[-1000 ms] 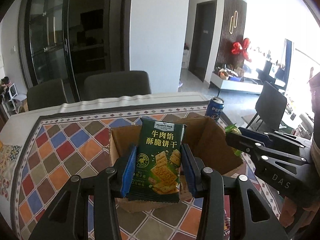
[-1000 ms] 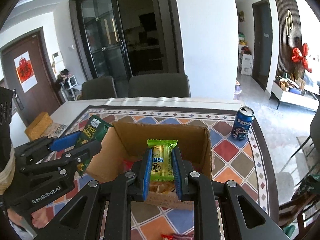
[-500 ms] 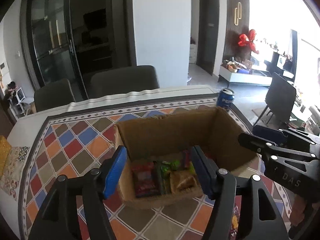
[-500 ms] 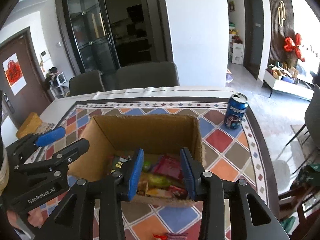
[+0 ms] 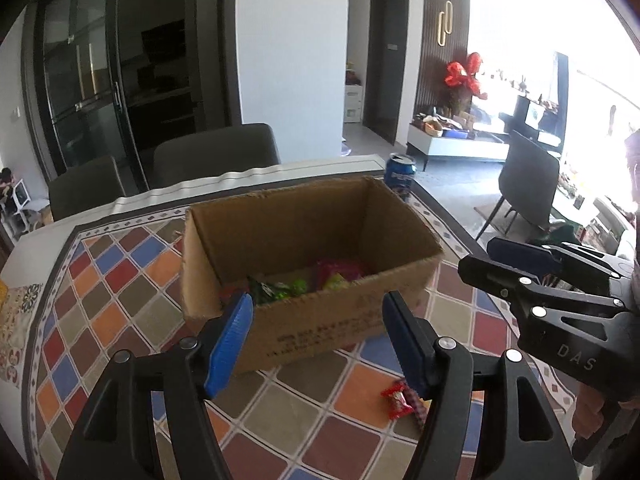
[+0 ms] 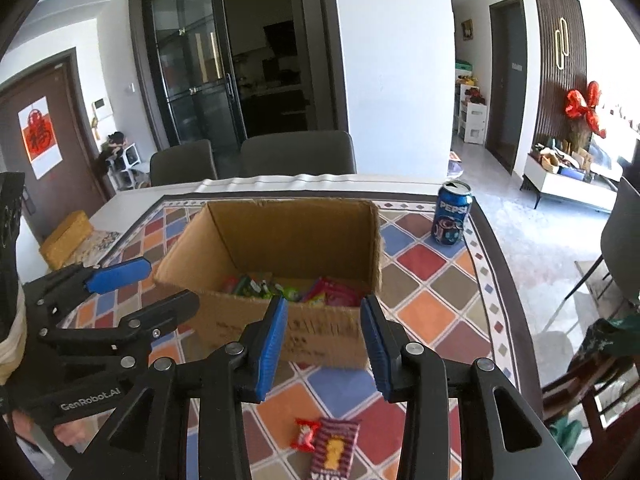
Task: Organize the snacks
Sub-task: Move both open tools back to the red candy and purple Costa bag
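Snacks [image 6: 304,290] are lying inside the cardboard box [image 6: 276,236]; two packets [image 6: 326,444] are waiting on the tablecloth [image 6: 432,312]. Left gripper [image 5: 316,336] and right gripper [image 6: 322,344] are hanging released, empty.

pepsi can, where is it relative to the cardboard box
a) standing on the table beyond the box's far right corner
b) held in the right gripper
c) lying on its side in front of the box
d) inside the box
a: the pepsi can stands upright on the table, apart from the cardboard box, past its far right corner.
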Demonstrator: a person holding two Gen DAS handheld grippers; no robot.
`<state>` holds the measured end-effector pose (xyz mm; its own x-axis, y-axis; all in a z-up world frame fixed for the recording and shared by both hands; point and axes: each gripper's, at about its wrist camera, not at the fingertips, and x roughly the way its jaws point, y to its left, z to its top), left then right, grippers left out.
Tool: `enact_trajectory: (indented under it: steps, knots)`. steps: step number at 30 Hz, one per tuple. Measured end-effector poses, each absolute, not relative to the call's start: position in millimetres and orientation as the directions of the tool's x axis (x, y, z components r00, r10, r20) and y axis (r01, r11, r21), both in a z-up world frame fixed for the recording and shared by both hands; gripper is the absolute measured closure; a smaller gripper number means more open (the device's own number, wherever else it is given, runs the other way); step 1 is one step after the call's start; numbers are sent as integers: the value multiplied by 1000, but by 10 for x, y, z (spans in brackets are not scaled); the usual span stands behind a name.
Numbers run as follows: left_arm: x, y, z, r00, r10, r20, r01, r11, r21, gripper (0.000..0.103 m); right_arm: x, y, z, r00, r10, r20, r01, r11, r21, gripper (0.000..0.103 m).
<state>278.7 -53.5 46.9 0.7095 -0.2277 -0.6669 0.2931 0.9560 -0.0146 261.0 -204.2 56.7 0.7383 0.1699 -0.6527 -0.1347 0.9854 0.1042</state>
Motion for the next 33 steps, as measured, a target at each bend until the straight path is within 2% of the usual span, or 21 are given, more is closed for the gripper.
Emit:
enact_trajectory:
  steps: [11,21,33]
  knots:
    - [2585,-842,165,651,-276,-707,370,929,-22,36,2274,-2274,220,696,162,-699,-89,986,141,64]
    - [2593,-1029,-290,557,-283,-781,405,913,-42,38,2122,-2433,-201,643,127,-756,-29,990,141,64]
    - [2675,-1176,-847,420,-305,-855,416,902,-118,54,2048,-2553,-668,567,112,-816,36,986,161,64]
